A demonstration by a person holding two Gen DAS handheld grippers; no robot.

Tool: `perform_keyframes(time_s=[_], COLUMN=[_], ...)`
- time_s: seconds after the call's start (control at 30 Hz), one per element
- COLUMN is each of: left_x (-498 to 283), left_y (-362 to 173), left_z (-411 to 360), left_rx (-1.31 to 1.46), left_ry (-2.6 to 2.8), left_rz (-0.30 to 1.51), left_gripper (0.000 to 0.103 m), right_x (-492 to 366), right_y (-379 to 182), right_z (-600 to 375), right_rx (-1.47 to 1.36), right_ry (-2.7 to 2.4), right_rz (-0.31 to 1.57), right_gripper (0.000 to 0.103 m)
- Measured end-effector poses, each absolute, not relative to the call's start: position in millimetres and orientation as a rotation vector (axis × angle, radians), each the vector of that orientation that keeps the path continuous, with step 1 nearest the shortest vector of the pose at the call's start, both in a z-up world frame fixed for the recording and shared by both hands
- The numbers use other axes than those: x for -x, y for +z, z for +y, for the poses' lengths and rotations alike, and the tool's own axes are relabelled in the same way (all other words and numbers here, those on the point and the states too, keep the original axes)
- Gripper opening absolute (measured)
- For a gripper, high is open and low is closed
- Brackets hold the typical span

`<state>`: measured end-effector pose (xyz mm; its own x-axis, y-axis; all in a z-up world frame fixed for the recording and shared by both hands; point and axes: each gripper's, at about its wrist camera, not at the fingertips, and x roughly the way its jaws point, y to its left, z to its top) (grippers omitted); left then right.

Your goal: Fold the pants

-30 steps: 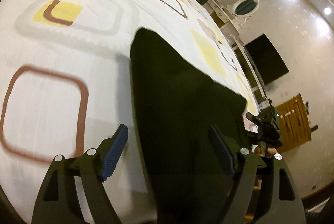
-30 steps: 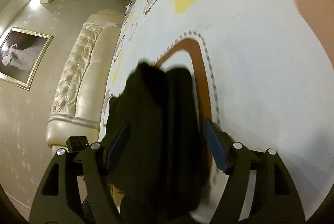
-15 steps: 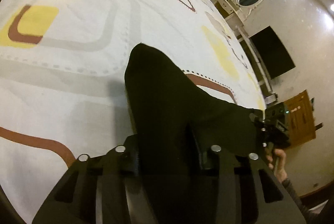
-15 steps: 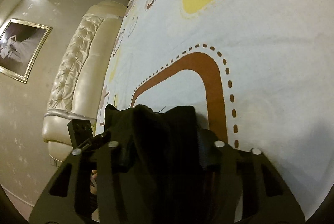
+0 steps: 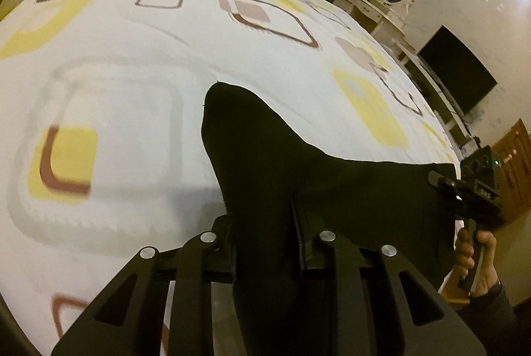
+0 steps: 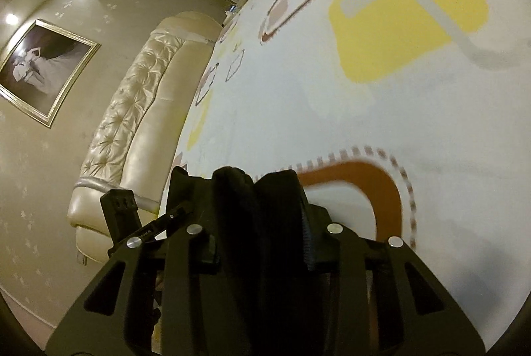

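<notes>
Bedsheet [image 5: 139,64] bg | L+R fingers [image 5: 300,223] closing, clamping black pants [image 5: 259,150]

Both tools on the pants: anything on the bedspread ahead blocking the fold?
Nothing visible does. The left tool and right tool are closing with the black pants bunched between them, and the patterned bedspread beyond the cloth shows only its printed squares in both views.

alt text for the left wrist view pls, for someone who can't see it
The left gripper is closing on a bunched edge of black pants, which stretch right to the right gripper held in a hand. Beneath lies a white bedspread with yellow and brown squares; a dark curtain and television stand behind.
</notes>
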<state>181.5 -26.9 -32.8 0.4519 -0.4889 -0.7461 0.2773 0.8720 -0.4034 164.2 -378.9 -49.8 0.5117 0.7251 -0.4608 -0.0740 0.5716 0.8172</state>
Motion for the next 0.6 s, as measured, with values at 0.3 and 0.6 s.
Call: perform_keyframes(time_s=[0.3,0.6], left_x=[-235.1,-238.0], left_y=[-45.7,-65.2], left_z=[-23.9,-15.5], left_rx=[0.188,0.206], left_ry=[-0.397,-0.407], left_rz=[1.013,1.027], left_gripper=[0.025,0.027], right_x=[-224.5,-235.1], right_y=[-62.8,-99.1], right_z=[-371.9,-378.2], right_rx=[-0.836,-0.922], right_ry=[0.522,0.508], right_rz=[0.931,0.959], right_gripper=[0.033,0.033])
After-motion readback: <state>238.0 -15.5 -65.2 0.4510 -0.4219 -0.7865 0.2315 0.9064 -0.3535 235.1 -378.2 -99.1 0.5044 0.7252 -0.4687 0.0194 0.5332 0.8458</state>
